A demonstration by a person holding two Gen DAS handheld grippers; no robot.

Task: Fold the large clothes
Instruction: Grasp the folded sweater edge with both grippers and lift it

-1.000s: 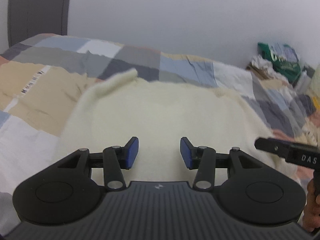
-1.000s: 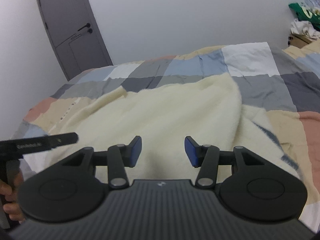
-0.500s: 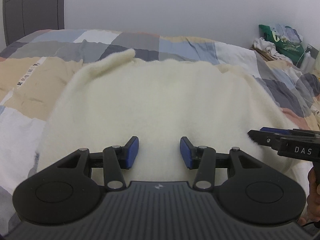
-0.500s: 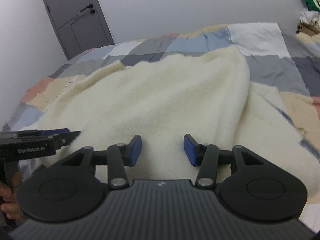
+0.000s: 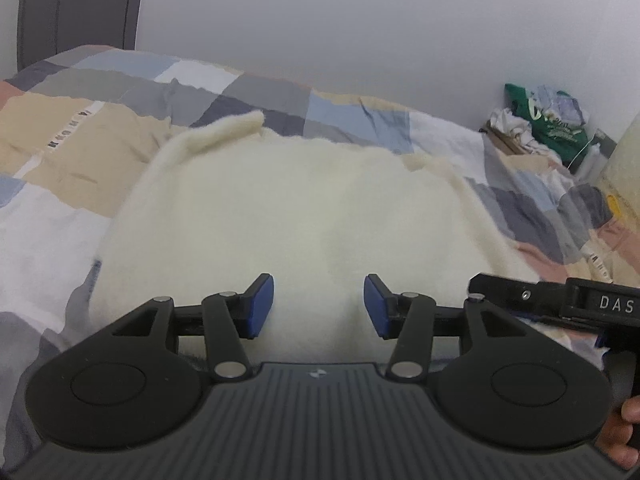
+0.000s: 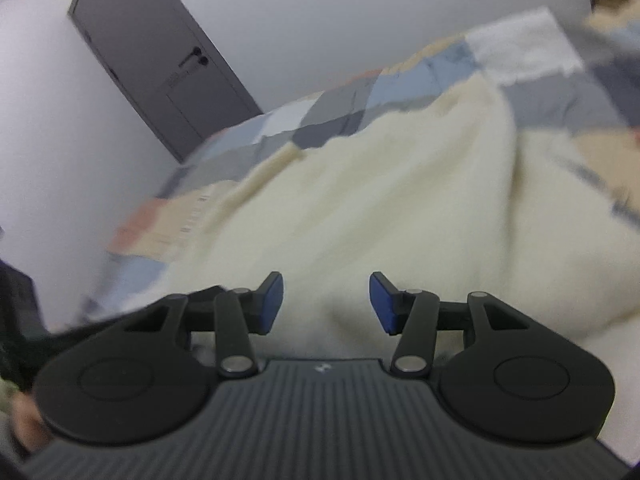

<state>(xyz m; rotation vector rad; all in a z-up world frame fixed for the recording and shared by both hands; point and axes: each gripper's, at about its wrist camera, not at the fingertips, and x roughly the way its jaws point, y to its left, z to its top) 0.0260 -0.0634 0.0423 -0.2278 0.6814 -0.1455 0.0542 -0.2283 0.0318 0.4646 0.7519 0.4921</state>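
Left wrist: clothes pile (image 5: 548,128) beyond patchwork bedspread (image 5: 80,148).

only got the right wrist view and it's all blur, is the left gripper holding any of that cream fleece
Observer: No. The left gripper is open, its jaws have just opened a little wider, and nothing is pinched between them; the cream fleece lies below it on the patchwork quilt.
Operator: where does its far edge end on that side
Observer: Its far left corner pokes out as a point over a grey patch of the quilt.
Operator: anything beyond the quilt on the right
Observer: A heap of clutter topped by a green bag sits against the wall.
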